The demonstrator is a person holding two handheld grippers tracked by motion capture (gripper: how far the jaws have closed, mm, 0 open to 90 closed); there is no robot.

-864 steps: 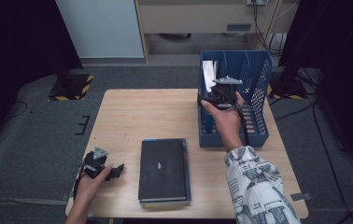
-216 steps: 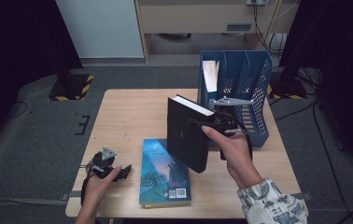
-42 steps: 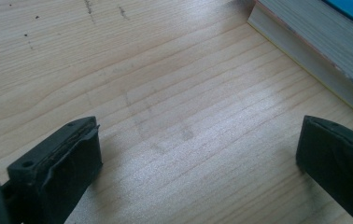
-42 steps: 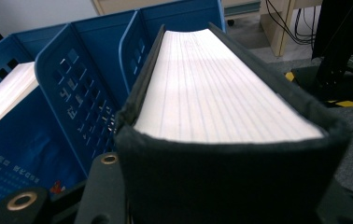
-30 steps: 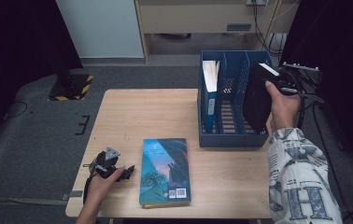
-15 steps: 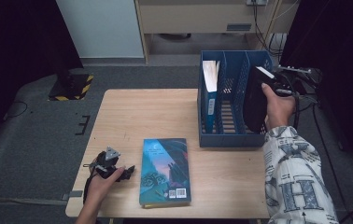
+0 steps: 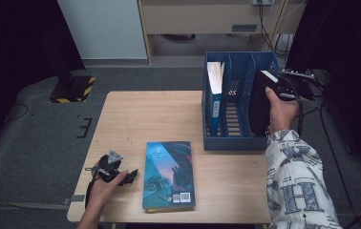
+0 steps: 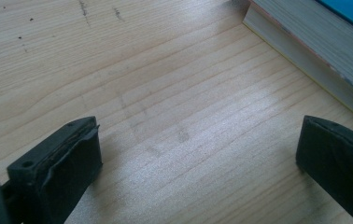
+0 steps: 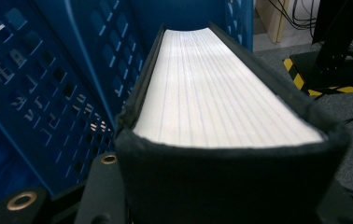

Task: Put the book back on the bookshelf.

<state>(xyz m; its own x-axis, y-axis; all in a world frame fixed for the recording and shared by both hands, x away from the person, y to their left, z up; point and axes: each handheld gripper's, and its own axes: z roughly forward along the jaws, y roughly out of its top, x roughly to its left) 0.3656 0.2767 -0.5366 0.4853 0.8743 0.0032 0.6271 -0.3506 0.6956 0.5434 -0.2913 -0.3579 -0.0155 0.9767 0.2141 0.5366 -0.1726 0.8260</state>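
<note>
Black book [image 7: 259, 102] clamped upright in right hand-held gripper [image 7: 283, 88], inside blue rack [image 7: 231, 143]

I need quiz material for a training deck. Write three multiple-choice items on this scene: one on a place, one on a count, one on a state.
1. Where is the black book?
A. Flat on the table
B. Upright in the blue file rack's right compartment
C. On the floor

2. How many books lie flat on the table?
A. One
B. Two
C. Three

3. How are the left gripper's jaws?
A. Shut on a book
B. Open over bare wood
C. Shut on a cable

Answers: 1 B, the right gripper holds it standing in the rack's right compartment. 2 A, one blue-covered book lies there. 3 B, its jaws stand apart with wood between.
</note>
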